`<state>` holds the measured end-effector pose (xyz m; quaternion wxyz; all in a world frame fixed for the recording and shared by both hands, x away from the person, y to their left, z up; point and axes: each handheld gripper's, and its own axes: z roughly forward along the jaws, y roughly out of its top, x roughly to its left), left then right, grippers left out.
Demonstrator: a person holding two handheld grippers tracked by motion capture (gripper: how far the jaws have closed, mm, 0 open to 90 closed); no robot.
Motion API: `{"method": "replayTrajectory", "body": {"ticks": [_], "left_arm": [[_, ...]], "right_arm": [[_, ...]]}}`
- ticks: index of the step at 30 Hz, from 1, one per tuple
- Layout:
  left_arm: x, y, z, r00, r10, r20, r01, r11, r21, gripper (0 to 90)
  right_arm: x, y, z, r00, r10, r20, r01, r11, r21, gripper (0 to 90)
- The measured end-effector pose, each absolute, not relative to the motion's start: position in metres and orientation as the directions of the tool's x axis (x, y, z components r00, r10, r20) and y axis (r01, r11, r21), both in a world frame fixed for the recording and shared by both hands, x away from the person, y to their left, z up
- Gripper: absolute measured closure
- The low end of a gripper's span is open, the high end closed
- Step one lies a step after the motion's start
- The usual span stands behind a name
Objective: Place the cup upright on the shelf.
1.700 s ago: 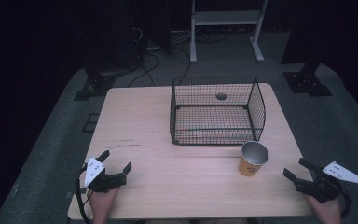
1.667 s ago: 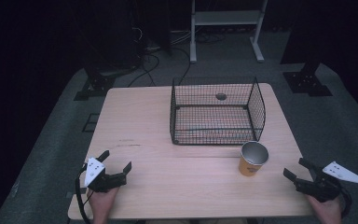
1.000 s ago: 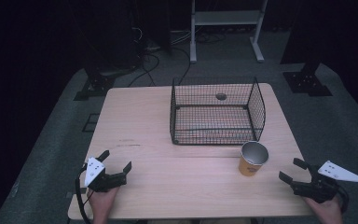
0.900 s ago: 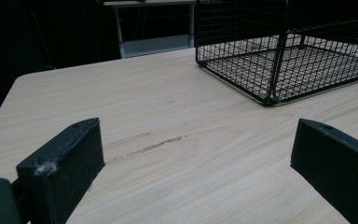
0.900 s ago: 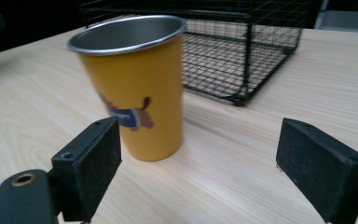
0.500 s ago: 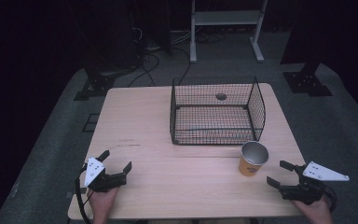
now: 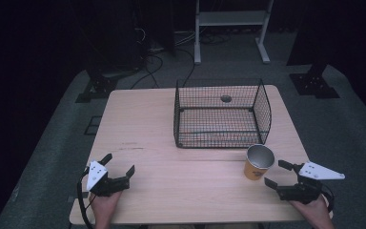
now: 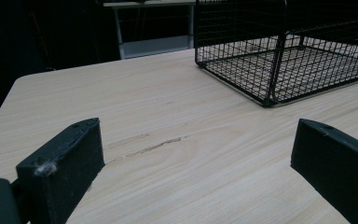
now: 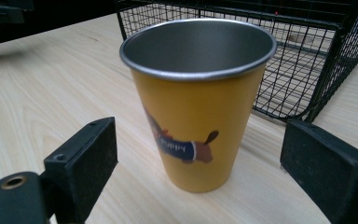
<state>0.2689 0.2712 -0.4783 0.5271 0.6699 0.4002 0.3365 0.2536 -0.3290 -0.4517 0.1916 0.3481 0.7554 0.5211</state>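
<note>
Yellow metal cup with dog print stands upright on light wooden table, just beside black wire basket (at its 5 o'clock). Right gripper gapes wide, cup just ahead, untouched. Left gripper likewise wide, empty, at table's 7 o'clock.

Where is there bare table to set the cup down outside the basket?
The widest bare patch lies left of the wire basket, from the table's far edge down to the left gripper. The front strip between the grippers is also bare. It is tight around the yellow cup, between basket front and open right gripper.
</note>
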Motion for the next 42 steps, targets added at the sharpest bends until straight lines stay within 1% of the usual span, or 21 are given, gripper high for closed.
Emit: {"method": "replayTrajectory", "body": {"ticks": [2,9,19,28,37,38,40,42], "left_arm": [[0.269,0.271,-0.478,0.452,0.892,0.031,0.183,-0.126,0.975,1.8],[0.269,0.271,-0.478,0.45,0.893,0.031,0.183,-0.126,0.975,1.8],[0.269,0.271,-0.478,0.45,0.892,0.032,0.183,-0.128,0.975,1.8],[0.269,0.271,-0.478,0.45,0.893,0.033,0.183,-0.128,0.975,1.8],[0.269,0.271,-0.478,0.451,0.892,0.032,0.184,-0.129,0.974,1.7],[0.269,0.271,-0.478,0.452,0.892,0.032,0.184,-0.128,0.974,1.8],[0.269,0.271,-0.478,0.452,0.892,0.032,0.184,-0.129,0.974,1.8],[0.269,0.271,-0.478,0.452,0.892,0.033,0.185,-0.13,0.974,1.8]], "right_arm": [[0.256,-0.326,-0.451,-0.686,0.724,0.069,0.327,0.222,0.919,9.9],[0.264,-0.317,-0.45,-0.681,0.731,0.048,0.325,0.243,0.914,3.0],[0.273,-0.308,-0.45,-0.69,0.722,0.052,0.326,0.246,0.913,1.9],[0.284,-0.302,-0.449,-0.687,0.725,0.051,0.334,0.253,0.908,1.8],[0.291,-0.293,-0.446,-0.706,0.706,0.045,0.326,0.268,0.906,2.0],[0.292,-0.293,-0.447,-0.705,0.707,0.049,0.332,0.268,0.904,2.7],[0.293,-0.292,-0.448,-0.712,0.701,0.051,0.339,0.279,0.898,7.2],[0.295,-0.292,-0.449,-0.716,0.696,0.051,0.342,0.286,0.895,7.2]]}}
